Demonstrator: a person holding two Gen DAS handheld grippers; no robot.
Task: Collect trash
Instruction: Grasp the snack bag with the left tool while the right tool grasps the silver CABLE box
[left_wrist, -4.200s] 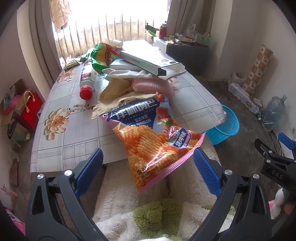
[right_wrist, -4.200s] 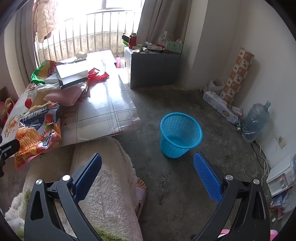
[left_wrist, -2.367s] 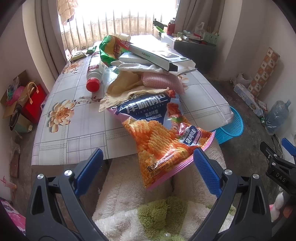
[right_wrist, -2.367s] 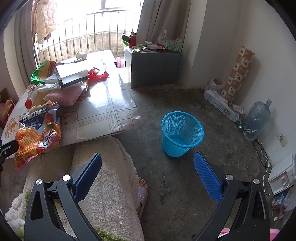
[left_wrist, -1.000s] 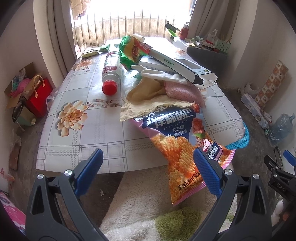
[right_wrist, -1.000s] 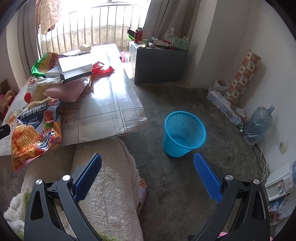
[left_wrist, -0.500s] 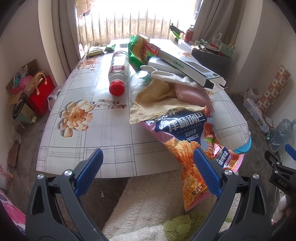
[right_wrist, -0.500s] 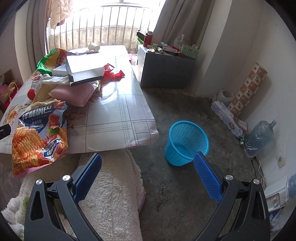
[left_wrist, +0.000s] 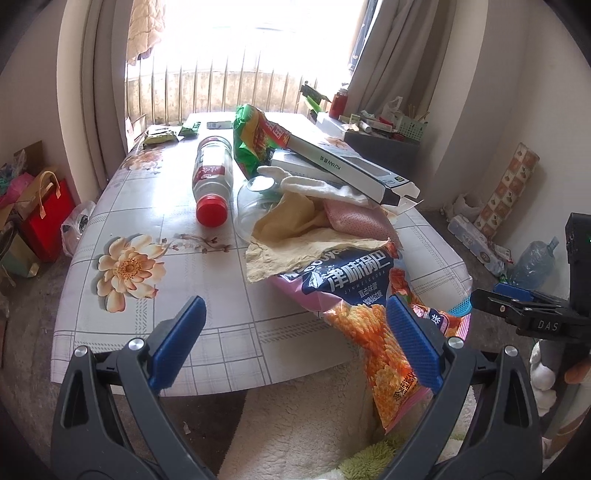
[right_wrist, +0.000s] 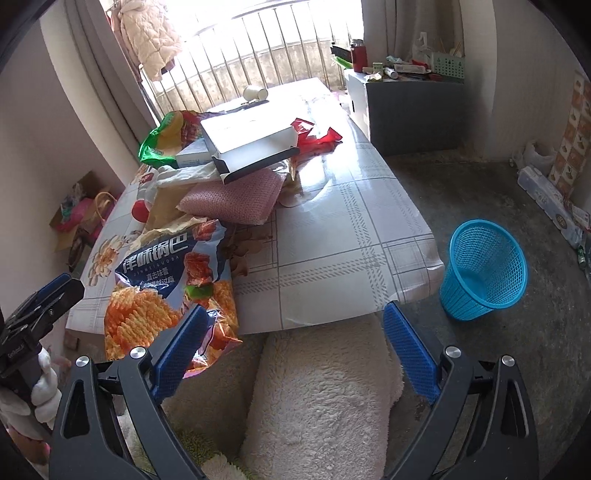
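A big orange and blue snack bag (left_wrist: 365, 306) hangs over the table's near edge; it also shows in the right wrist view (right_wrist: 166, 280). Behind it lie a torn yellow paper (left_wrist: 295, 236), a pink pad (left_wrist: 354, 221), a white box (left_wrist: 347, 166), a green snack bag (left_wrist: 255, 140) and a red-capped bottle (left_wrist: 213, 181). My left gripper (left_wrist: 295, 339) is open and empty above the table's near edge. My right gripper (right_wrist: 291, 347) is open and empty over the white fleece. A blue mesh bin (right_wrist: 484, 269) stands on the floor at the right.
The floral table (left_wrist: 147, 295) fills the middle. Red bags (left_wrist: 44, 218) sit on the floor at the left. A grey cabinet (right_wrist: 413, 107) stands behind the table. A water jug (left_wrist: 532, 262) and packages lie by the right wall. White fleece (right_wrist: 325, 398) covers the near ground.
Both grippers have risen and swung left toward the table. The snack bag now sits nearer my right gripper's left finger. Both stay open and empty.
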